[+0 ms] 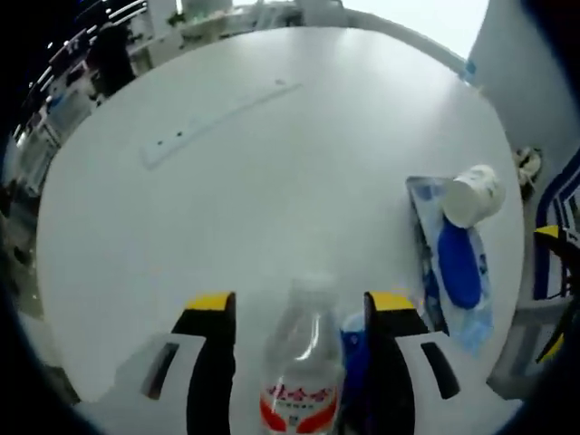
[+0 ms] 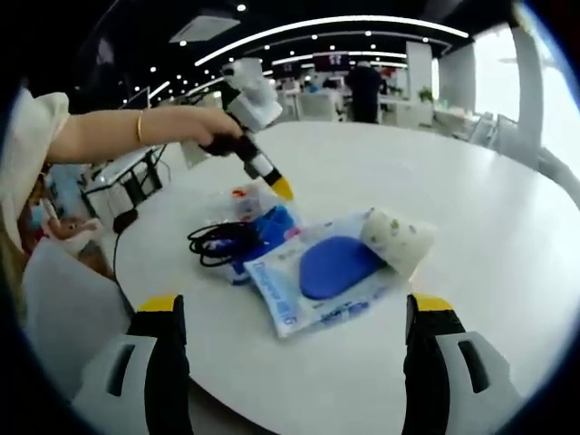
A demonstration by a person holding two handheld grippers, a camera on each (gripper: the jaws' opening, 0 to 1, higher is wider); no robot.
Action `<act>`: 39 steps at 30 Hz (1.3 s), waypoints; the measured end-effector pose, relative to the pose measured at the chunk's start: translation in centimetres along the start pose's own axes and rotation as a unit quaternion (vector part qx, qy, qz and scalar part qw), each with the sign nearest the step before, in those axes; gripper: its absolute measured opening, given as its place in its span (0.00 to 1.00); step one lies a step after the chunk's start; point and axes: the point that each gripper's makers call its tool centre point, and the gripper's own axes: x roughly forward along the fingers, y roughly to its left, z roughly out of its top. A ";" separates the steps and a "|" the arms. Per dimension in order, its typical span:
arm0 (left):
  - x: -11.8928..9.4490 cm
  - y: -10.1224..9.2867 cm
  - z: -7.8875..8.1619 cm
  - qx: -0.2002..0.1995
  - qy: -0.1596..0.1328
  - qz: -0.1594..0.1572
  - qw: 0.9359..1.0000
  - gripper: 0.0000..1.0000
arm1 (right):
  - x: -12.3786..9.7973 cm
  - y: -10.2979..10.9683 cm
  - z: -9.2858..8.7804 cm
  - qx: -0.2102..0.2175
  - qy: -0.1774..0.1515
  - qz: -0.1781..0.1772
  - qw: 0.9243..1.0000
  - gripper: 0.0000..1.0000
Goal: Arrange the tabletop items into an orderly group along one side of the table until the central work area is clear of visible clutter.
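Note:
A clear plastic bottle (image 1: pixel 299 362) with a red label stands between the jaws of my left gripper (image 1: pixel 301 304). The jaws stand wider than the bottle, with a gap on its left. A blue item (image 1: pixel 354 355) rests against the right jaw. In the right gripper view, a hand holds the left gripper (image 2: pixel 272 186) down over the bottle (image 2: pixel 241 200), beside the blue item (image 2: pixel 272 227) and a black cable (image 2: pixel 216 241). A blue wipes packet (image 2: pixel 331 267) lies mid-table with a white paper cup (image 2: pixel 396 237) on its side upon it. My right gripper (image 2: pixel 296 306) is open before the packet.
The round white table (image 1: pixel 272 199) has a long pale strip (image 1: pixel 222 122) set into its far side. The packet (image 1: pixel 458 263) and cup (image 1: pixel 473 193) lie near the table's right edge. Chairs and other tables stand beyond. A person's arm (image 2: pixel 136 134) reaches in from the left.

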 end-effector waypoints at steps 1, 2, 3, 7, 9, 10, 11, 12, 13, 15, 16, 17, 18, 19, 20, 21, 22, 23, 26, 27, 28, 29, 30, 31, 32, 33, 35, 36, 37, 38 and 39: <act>0.0 0.0 0.0 0.000 -0.001 0.000 1.000 0.50 | 0.0 0.0 -0.1 -0.001 0.002 0.000 1.000 0.99; 0.1 -0.1 0.0 0.003 -0.001 -0.001 1.000 0.47 | 0.0 0.0 -0.2 -0.002 0.004 -0.001 1.000 1.00; 0.1 -0.1 -0.1 0.003 -0.001 0.000 1.000 0.42 | 0.1 0.0 -0.1 -0.006 0.004 -0.001 1.000 0.99; 0.3 -0.4 -0.1 -0.007 0.001 -0.005 1.000 0.37 | 0.0 0.1 -0.1 -0.006 0.003 0.000 1.000 0.99; 0.3 -0.5 -0.2 -0.019 0.000 -0.005 1.000 0.32 | 0.0 -0.1 -0.2 -0.007 0.004 -0.004 1.000 0.99; 0.3 -0.5 -0.1 -0.023 -0.002 -0.003 1.000 0.29 | 0.0 -0.1 -0.2 -0.008 0.004 -0.004 1.000 0.99; 0.3 -0.5 -0.1 -0.021 -0.001 -0.006 1.000 0.27 | 0.1 0.0 -0.1 -0.008 0.003 -0.002 1.000 0.99; 0.5 -0.6 -0.2 -0.024 0.001 -0.007 1.000 0.27 | 0.1 0.1 -0.2 -0.008 0.004 0.000 1.000 0.99; 0.5 -0.6 -0.3 -0.024 0.004 -0.009 1.000 0.26 | 0.1 0.1 -0.2 -0.009 0.005 -0.001 1.000 0.99; 0.8 -0.8 -0.6 -0.023 0.008 -0.012 1.000 0.24 | 0.1 -0.1 -0.5 -0.013 0.012 -0.006 1.000 0.99; 0.7 -0.8 -0.6 -0.023 0.008 -0.012 1.000 0.24 | 0.1 -0.2 -0.5 -0.014 0.013 -0.007 1.000 0.99; 0.7 -0.4 -0.4 -0.028 0.001 0.002 1.000 0.23 | 0.1 -0.2 -0.5 -0.015 0.013 -0.008 1.000 0.99; 0.6 0.0 0.0 -0.014 -0.005 0.015 1.000 0.21 | 0.1 -0.2 -0.5 -0.016 0.012 -0.007 1.000 0.99; 0.5 0.2 0.1 -0.005 -0.008 0.021 1.000 0.20 | 0.1 -0.1 -0.5 -0.015 0.012 -0.007 1.000 0.99; 0.5 0.1 0.0 -0.018 -0.005 0.015 1.000 0.20 | 0.1 -0.1 -0.5 -0.015 0.013 -0.007 1.000 0.99; 0.4 0.0 0.0 -0.022 -0.006 0.010 1.000 0.20 | 0.1 -0.2 -0.5 -0.016 0.013 -0.007 1.000 0.99; 0.3 0.1 0.0 -0.023 -0.007 0.010 1.000 0.20 | 0.1 -0.2 -0.5 -0.017 0.014 -0.008 1.000 0.99; 0.2 0.1 0.0 -0.022 -0.008 0.011 1.000 0.20 | 0.1 -0.2 -0.5 -0.018 0.014 -0.008 1.000 0.99; -0.3 0.5 0.3 -0.018 -0.013 0.014 1.000 0.20 | 0.1 -0.3 -0.6 -0.018 0.016 -0.010 1.000 0.99; -0.6 0.6 0.4 -0.022 -0.019 0.013 0.999 0.20 | 0.1 -0.3 -0.6 -0.018 0.016 -0.011 1.000 0.99; -0.9 0.8 0.5 -0.026 -0.024 0.013 0.999 0.20 | 0.1 -0.3 -0.6 -0.018 0.016 -0.011 1.000 0.99; -1.2 1.1 0.6 -0.029 -0.028 0.016 0.999 0.20 | 0.1 -0.4 -0.6 -0.018 0.016 -0.012 1.000 0.99; -1.4 1.3 0.6 -0.031 -0.030 0.017 0.999 0.20 | 0.1 -0.4 -0.5 -0.019 0.016 -0.013 1.000 0.99; -1.8 1.5 0.7 -0.036 -0.036 0.017 0.999 0.20 | 0.1 -0.4 -0.5 -0.019 0.015 -0.013 1.000 0.99; -2.0 1.6 0.8 -0.038 -0.039 0.017 0.998 0.20 | 0.1 -0.3 -0.5 -0.018 0.014 -0.011 1.000 0.99; -2.4 1.8 0.9 -0.040 -0.043 0.018 0.998 0.20 | 0.1 -0.3 -0.5 -0.018 0.013 -0.010 1.000 0.99; -3.0 2.0 1.0 -0.043 -0.049 0.020 0.998 0.20 | 0.1 -0.1 -0.4 -0.019 0.012 -0.007 1.000 0.99; -3.3 2.2 1.1 -0.044 -0.053 0.021 0.997 0.20 | 0.2 -0.1 -0.3 -0.019 0.011 -0.006 1.000 0.99; -3.6 2.3 1.1 -0.045 -0.056 0.022 0.997 0.20 | 0.2 0.0 -0.3 -0.019 0.011 -0.005 1.000 0.99; -4.0 2.4 1.2 -0.046 -0.060 0.024 0.997 0.20 | 0.2 0.0 -0.3 -0.019 0.011 -0.004 1.000 0.99; -4.3 2.5 1.3 -0.046 -0.064 0.027 0.997 0.20 | 0.2 0.0 -0.3 -0.019 0.011 -0.004 1.000 0.99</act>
